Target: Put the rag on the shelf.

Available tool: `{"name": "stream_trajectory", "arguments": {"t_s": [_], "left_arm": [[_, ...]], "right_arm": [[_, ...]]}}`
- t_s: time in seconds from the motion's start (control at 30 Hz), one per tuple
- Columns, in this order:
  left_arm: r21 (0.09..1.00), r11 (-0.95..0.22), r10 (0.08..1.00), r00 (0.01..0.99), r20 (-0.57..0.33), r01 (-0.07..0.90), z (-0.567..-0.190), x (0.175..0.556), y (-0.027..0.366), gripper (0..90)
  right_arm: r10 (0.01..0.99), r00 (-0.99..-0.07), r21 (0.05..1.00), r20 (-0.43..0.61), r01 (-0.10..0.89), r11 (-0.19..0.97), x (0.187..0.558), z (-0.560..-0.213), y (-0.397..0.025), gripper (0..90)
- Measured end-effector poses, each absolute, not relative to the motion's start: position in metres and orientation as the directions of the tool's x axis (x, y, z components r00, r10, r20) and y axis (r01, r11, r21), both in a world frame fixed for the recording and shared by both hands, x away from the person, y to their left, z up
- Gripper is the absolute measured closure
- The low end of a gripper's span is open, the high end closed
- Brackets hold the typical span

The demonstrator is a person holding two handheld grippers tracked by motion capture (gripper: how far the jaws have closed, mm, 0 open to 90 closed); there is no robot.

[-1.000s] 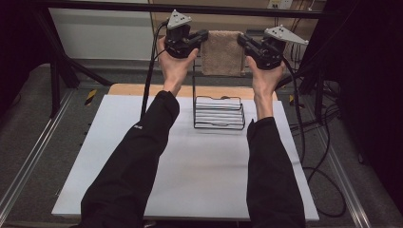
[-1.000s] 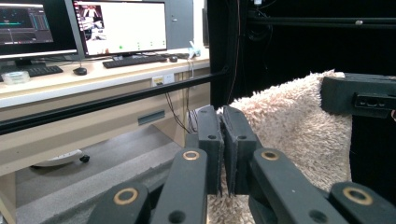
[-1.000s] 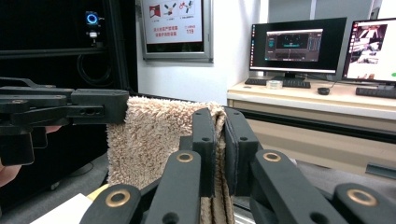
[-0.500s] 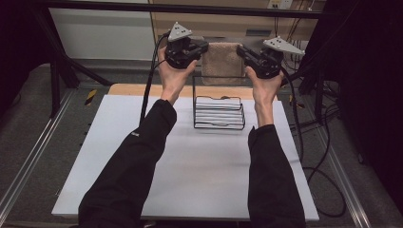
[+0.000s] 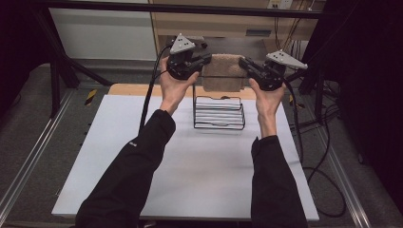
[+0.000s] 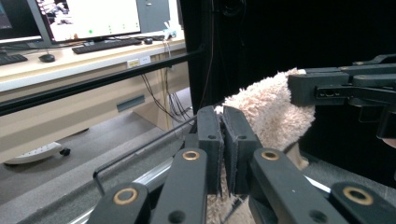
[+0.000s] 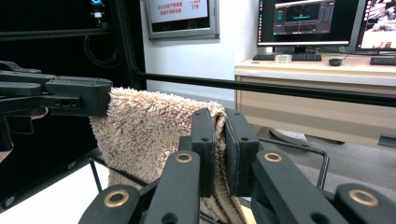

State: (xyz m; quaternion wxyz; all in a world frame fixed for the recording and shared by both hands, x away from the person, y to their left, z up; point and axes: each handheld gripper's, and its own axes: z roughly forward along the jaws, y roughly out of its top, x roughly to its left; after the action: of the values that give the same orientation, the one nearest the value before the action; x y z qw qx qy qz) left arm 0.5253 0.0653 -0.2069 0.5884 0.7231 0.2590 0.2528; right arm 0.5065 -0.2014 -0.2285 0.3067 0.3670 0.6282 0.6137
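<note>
A beige fluffy towel (image 5: 223, 73) hangs stretched between my two grippers, above the far side of a black wire rack (image 5: 218, 113). My left gripper (image 5: 205, 60) is shut on the towel's left top edge. In the left gripper view its jaws (image 6: 223, 154) pinch the towel (image 6: 271, 112), with the right gripper (image 6: 345, 88) beyond. My right gripper (image 5: 245, 64) is shut on the towel's right top edge. From the right gripper view, the closed jaws (image 7: 219, 149) clamp the towel (image 7: 144, 130), and the left gripper (image 7: 60, 98) holds its far corner.
The rack stands at the back middle of a white tabletop (image 5: 190, 175). A black frame bar (image 5: 228, 8) crosses behind the grippers. Cables (image 5: 328, 156) trail down the table's right side. A desk with monitors (image 7: 308, 18) stands behind.
Both grippers have come down and toward the person with the towel held between them, so it now hangs just above the wire rack.
</note>
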Motion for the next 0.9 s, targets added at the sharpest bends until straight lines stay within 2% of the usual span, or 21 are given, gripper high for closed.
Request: {"name": "stream_trajectory", "arguments": {"t_s": [0.47, 0.9], "left_arm": [[0.975, -0.2, 0.663, 0.746, 0.063, 0.096, -0.217, 0.52, 0.067, 86.0], [0.966, -0.213, 0.634, 0.773, 0.025, 0.144, -0.224, 0.51, 0.069, 83.6]], "right_arm": [[0.833, -0.552, 0.996, 0.025, 0.082, 0.025, 0.498, -0.233, -0.201, 83.3], [0.818, -0.573, 0.992, 0.047, 0.123, 0.029, 0.489, -0.243, -0.206, 82.2]]}}
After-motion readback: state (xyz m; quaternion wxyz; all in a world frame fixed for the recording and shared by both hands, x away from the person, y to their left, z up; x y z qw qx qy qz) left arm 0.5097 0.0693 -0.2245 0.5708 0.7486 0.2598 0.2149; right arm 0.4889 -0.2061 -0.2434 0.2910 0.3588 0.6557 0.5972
